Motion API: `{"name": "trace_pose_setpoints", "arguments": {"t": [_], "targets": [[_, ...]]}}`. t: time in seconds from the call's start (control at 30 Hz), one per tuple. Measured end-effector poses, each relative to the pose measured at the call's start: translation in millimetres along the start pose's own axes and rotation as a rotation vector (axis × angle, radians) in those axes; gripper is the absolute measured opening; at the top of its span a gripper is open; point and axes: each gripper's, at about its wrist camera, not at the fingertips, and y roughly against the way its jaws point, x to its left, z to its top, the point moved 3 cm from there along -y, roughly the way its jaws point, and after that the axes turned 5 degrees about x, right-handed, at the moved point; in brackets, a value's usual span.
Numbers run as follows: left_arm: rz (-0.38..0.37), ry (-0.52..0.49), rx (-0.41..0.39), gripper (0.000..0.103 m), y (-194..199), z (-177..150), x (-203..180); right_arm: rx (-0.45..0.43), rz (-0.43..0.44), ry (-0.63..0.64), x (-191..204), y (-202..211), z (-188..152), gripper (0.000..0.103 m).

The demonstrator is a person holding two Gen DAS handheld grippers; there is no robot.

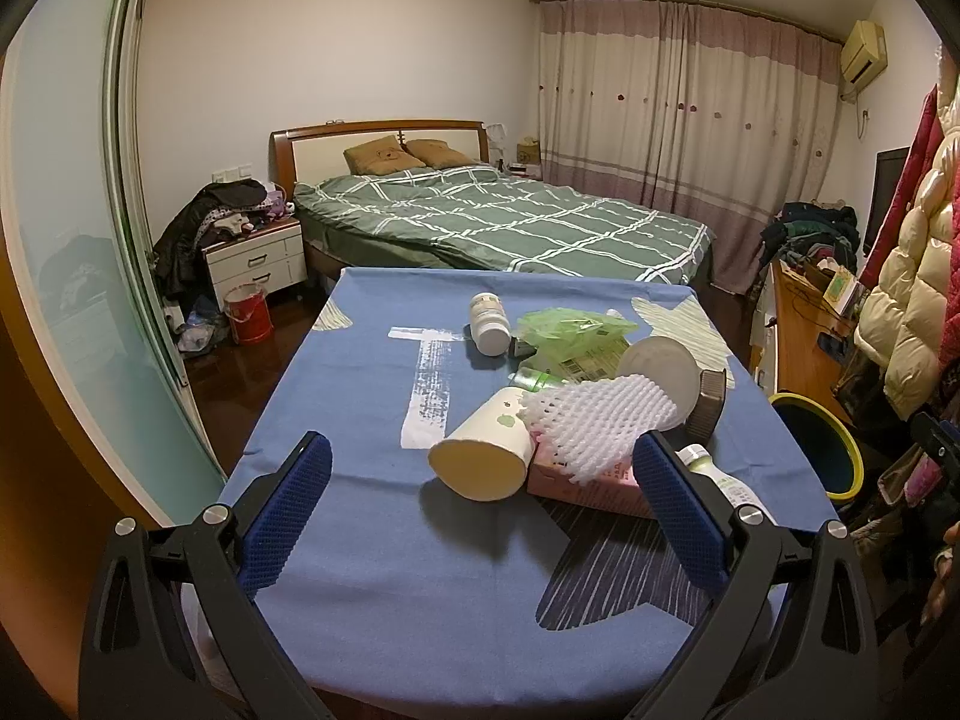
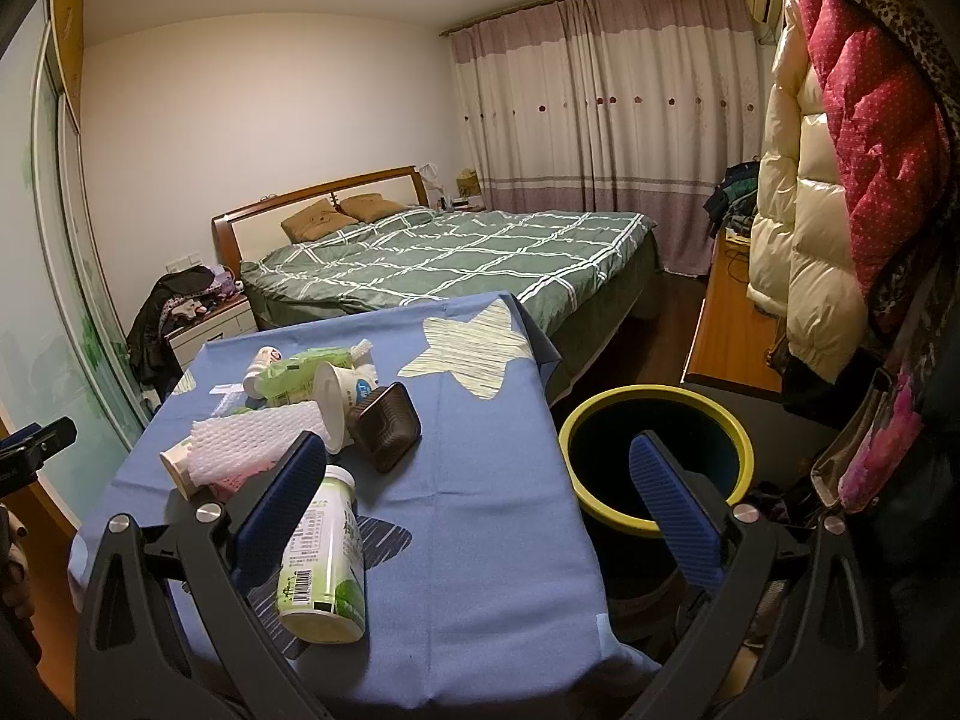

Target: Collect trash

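Trash is piled on a blue-clothed table (image 1: pixel 372 570): a paper cup (image 1: pixel 480 456) on its side, white foam netting (image 1: pixel 600 420) over a pink box (image 1: pixel 600 486), a pill bottle (image 1: pixel 489 324), a green bag (image 1: pixel 570 330), a white tub (image 1: pixel 657 369) and a brown tray (image 1: pixel 708 405). My left gripper (image 1: pixel 480 444) hangs open just short of the cup. My right gripper (image 2: pixel 477 441) is open and empty over the table's right edge; a green-labelled bottle (image 2: pixel 327 558) lies by its left finger. A yellow-rimmed bin (image 2: pixel 609 517) stands right of the table.
A green plaid bed (image 1: pixel 510 222) lies beyond the table. A nightstand (image 1: pixel 255 258) and red bucket (image 1: pixel 246 315) stand at the left by a sliding glass door (image 1: pixel 78 276). Puffy coats (image 2: pixel 840 180) hang at the right over a wooden desk (image 2: pixel 720 324).
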Motion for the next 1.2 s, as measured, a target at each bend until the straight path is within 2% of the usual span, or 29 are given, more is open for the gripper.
{"name": "trace_pose_setpoints", "arguments": {"t": [0.53, 0.9, 0.93, 1.2], "targets": [[0.013, 0.008, -0.001, 0.099, -1, 1, 4, 0.026, 0.020, 0.004, 6, -12, -5, 0.097], [0.036, 0.038, 0.025, 0.099, -18, 1, 20, 0.130, 0.135, 0.060, 46, -73, -5, 0.096], [0.037, 0.039, 0.028, 0.099, -20, 1, 22, 0.139, 0.137, 0.066, 48, -80, -3, 0.095], [0.045, 0.040, 0.054, 0.099, -33, 2, 27, 0.221, 0.156, 0.076, 67, -143, 10, 0.065]]}}
